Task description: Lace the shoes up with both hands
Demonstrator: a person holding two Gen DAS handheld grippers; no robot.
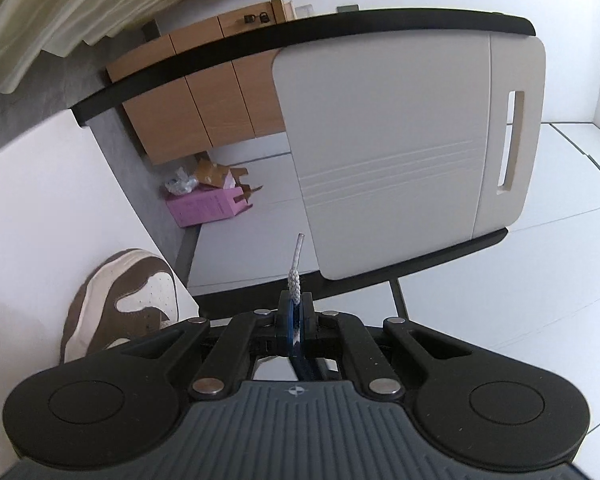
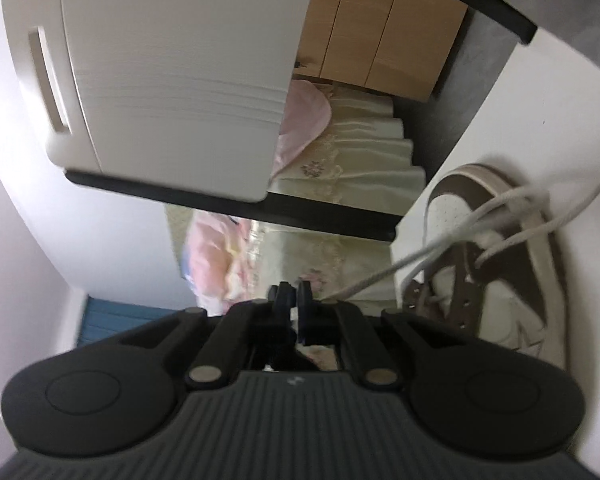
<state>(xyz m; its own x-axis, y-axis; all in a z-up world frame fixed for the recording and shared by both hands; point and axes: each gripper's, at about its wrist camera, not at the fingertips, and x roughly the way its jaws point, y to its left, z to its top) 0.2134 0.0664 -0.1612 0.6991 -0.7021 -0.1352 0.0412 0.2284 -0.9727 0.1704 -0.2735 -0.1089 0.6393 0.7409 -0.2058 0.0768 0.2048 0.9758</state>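
Between the left fingers: the left gripper (image 1: 296,304) is clamped on a lace end (image 1: 294,276); the braided tip and its stiff aglet stand straight out past the fingertips, along the line the gripper points.
Right fingers: the right gripper (image 2: 294,292) has its jaws drawn almost together. A pale lace (image 2: 432,248) runs in toward its right finger, but whether the pads actually pinch it cannot be told from this blurred view.
Shoe, left view: the brown and white sneaker (image 1: 128,300) lies on the white table (image 1: 40,208), low and to the left of the held tip, well off the aglet's line.
Shoe, right view: the sneaker (image 2: 496,268) sits to the right of the fingers, close by, its eyelet rows and loose lace loops facing the camera.
Key relation: judged from both views, the aglet points away from the shoe, so the left hand would need to swing it round toward an eyelet.
Beyond: a pale chair back (image 1: 400,152) stands past the table edge.
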